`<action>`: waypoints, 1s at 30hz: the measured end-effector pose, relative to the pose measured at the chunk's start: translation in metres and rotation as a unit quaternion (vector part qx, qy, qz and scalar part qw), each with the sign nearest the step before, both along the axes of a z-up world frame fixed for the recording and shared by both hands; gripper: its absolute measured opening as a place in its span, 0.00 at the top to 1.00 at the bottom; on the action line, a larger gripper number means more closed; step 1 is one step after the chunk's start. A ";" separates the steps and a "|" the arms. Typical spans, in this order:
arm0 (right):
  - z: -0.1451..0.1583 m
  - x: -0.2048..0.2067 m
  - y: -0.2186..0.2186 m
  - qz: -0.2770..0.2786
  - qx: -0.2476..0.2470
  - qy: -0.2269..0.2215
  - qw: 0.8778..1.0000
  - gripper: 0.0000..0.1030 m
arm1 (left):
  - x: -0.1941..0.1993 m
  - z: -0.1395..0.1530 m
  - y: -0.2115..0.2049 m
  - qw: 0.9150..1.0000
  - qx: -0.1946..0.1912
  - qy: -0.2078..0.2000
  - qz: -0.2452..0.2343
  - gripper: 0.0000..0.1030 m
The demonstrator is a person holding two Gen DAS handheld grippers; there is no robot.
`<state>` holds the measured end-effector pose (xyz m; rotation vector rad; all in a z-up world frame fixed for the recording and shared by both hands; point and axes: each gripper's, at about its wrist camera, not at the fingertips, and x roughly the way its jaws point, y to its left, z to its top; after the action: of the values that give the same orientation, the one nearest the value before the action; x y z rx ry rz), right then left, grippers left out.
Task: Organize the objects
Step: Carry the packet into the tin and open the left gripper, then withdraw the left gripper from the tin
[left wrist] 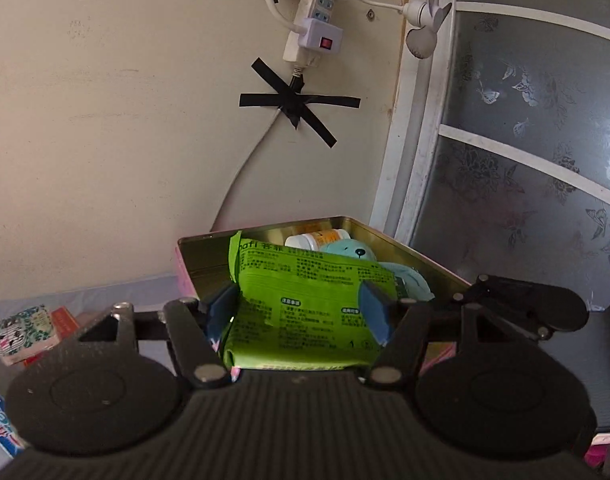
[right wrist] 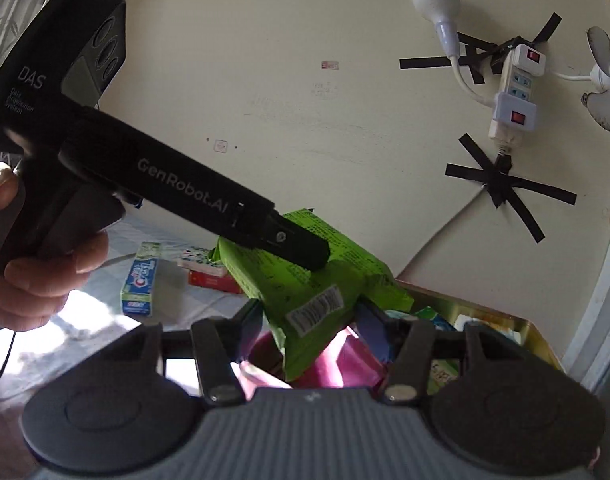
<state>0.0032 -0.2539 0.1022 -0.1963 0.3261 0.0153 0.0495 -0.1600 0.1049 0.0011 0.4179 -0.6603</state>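
A bright green packet (left wrist: 305, 276) with black print hangs above an open gold tin (left wrist: 405, 250), gripped from both sides. My left gripper (left wrist: 299, 312) is shut on it, one blue pad on each long edge. My right gripper (right wrist: 311, 330) is shut on the barcode end of the same packet (right wrist: 305, 280). In the right wrist view a hand (right wrist: 45, 272) holds the left gripper, and one of its black fingers (right wrist: 301, 246) lies over the packet. Inside the tin are a white and orange bottle (left wrist: 321, 239) and a teal plush toy (left wrist: 353, 252). A pink packet (right wrist: 345, 364) shows below the green one.
On the bedsheet to the left lie a toothpaste box (right wrist: 139, 280), a small patterned box (left wrist: 23, 330) and a red box (right wrist: 213, 280). A power strip (left wrist: 309, 28) is taped to the wall behind, beside a small fan (left wrist: 421, 28). A frosted window (left wrist: 525, 140) stands close on the right.
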 end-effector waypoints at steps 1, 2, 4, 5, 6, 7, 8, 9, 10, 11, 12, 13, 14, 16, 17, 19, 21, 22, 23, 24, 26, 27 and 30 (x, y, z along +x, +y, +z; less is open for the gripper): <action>0.001 0.006 -0.010 -0.002 -0.003 0.009 1.000 0.49 | 0.009 -0.003 -0.006 1.000 -0.003 0.005 0.002 0.34; -0.002 0.016 -0.020 -0.006 -0.009 0.021 1.000 0.50 | 0.020 -0.006 -0.012 1.000 -0.006 0.012 0.007 0.34; -0.004 0.034 -0.036 -0.017 -0.032 0.038 0.999 0.52 | 0.038 -0.011 -0.024 1.000 -0.008 0.022 0.018 0.34; -0.006 0.047 -0.041 -0.025 -0.045 0.046 0.998 0.53 | 0.050 -0.015 -0.030 0.999 -0.007 0.029 0.028 0.34; -0.007 0.060 -0.046 -0.033 -0.054 0.052 0.997 0.53 | 0.060 -0.018 -0.035 0.999 -0.005 0.039 0.033 0.34; -0.007 0.073 -0.050 -0.040 -0.060 0.058 0.996 0.53 | 0.070 -0.022 -0.040 0.998 -0.001 0.050 0.038 0.34; -0.007 0.085 -0.054 -0.047 -0.064 0.061 0.995 0.54 | 0.080 -0.026 -0.045 0.997 0.006 0.060 0.046 0.32; -0.008 0.099 -0.059 -0.058 -0.065 0.071 0.994 0.51 | 0.087 -0.029 -0.048 0.996 0.009 0.064 0.061 0.30; -0.009 0.106 -0.062 -0.064 -0.061 0.076 0.993 0.46 | 0.093 -0.030 -0.050 0.994 0.012 0.068 0.080 0.29; -0.011 0.112 -0.066 -0.070 -0.051 0.083 0.993 0.48 | 0.098 -0.031 -0.051 0.993 0.015 0.075 0.090 0.29; -0.011 0.112 -0.068 -0.076 -0.041 0.083 0.993 0.48 | 0.101 -0.031 -0.050 0.992 0.016 0.085 0.095 0.29; -0.010 0.108 -0.069 -0.076 -0.036 0.073 0.994 0.48 | 0.101 -0.031 -0.048 0.991 0.013 0.090 0.099 0.29; -0.008 0.103 -0.069 -0.072 -0.030 0.065 0.995 0.46 | 0.099 -0.031 -0.045 0.990 0.010 0.092 0.104 0.29; -0.008 0.093 -0.070 -0.070 -0.019 0.063 0.995 0.46 | 0.091 -0.029 -0.040 0.990 0.009 0.087 0.108 0.29; -0.009 0.086 -0.068 -0.069 -0.015 0.063 0.996 0.46 | 0.087 -0.028 -0.039 0.990 0.012 0.085 0.113 0.29; -0.010 0.073 -0.065 -0.071 -0.006 0.062 0.996 0.46 | 0.078 -0.025 -0.038 0.989 0.017 0.085 0.121 0.29; -0.009 0.060 -0.064 -0.073 0.010 0.056 0.996 0.46 | 0.065 -0.023 -0.040 0.988 0.031 0.076 0.129 0.29; -0.008 0.053 -0.064 -0.074 0.020 0.052 0.996 0.46 | 0.055 -0.021 -0.041 0.988 0.040 0.066 0.133 0.29; -0.007 0.045 -0.065 -0.076 0.035 0.047 0.995 0.46 | 0.045 -0.020 -0.041 0.988 0.049 0.056 0.137 0.29; -0.005 0.037 -0.065 -0.079 0.050 0.041 0.995 0.46 | 0.036 -0.019 -0.041 0.988 0.055 0.048 0.138 0.29; -0.004 0.022 -0.065 -0.084 0.080 0.033 0.993 0.45 | 0.017 -0.017 -0.040 0.987 0.070 0.033 0.142 0.29; -0.004 0.013 -0.065 -0.088 0.097 0.028 0.991 0.45 | 0.008 -0.015 -0.040 0.986 0.077 0.026 0.146 0.29; -0.006 -0.010 -0.064 -0.098 0.134 0.014 0.986 0.45 | -0.016 -0.014 -0.034 0.984 0.092 0.008 0.153 0.28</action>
<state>-0.0073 -0.3181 0.0958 0.1035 0.3671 -0.1320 0.0332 -0.1939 0.0910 0.1042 0.4817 -0.3174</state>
